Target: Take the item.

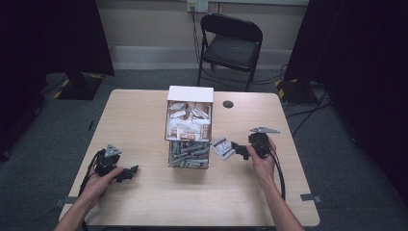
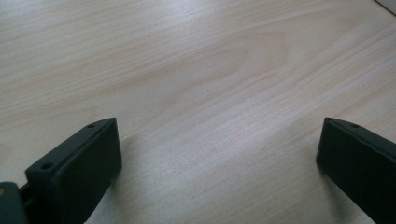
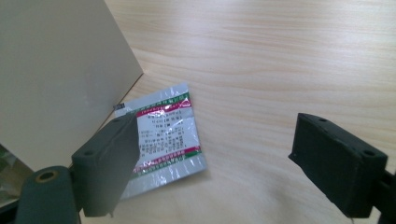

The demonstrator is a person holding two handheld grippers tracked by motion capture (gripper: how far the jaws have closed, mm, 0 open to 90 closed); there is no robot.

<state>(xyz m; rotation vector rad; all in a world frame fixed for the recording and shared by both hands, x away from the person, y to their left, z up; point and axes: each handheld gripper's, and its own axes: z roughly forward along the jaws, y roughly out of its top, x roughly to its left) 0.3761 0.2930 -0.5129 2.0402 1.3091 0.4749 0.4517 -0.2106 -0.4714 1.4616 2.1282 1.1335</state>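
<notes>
1. Table (image 1: 144, 120): light wood-grain top, rectangular with rounded corners, bare over most of its area; a small dark round fitting (image 1: 228, 104) sits near its far edge.
2. Room: grey carpet, dark curtains at both sides, a pale far wall with a socket plate; cables run across the floor at the right.
3. Folding chair (image 1: 231, 45): black, standing beyond the table's far edge, well apart from the work.
4. Box (image 1: 189, 126): white card with an open top, at the table's centre, divided in two; the far compartment holds pale packets, the near one greyish packets. Its plain side wall stands just beside the sachet in the right gripper view.
5. Sachet (image 3: 166, 135): small flat foil packet with printed text and red-green borders, lying on the table just right of the box and near the right gripper's tips.
6. Right gripper (image 1: 240, 150): held in the person's right hand, jaws spread wide and gripping nothing; in its own view one jaw overlaps the sachet's edge, the other stands over bare wood.
7. Left gripper (image 1: 129, 172): low over the table's near left, well apart from the box; jaws wide, bare wood between them.
</notes>
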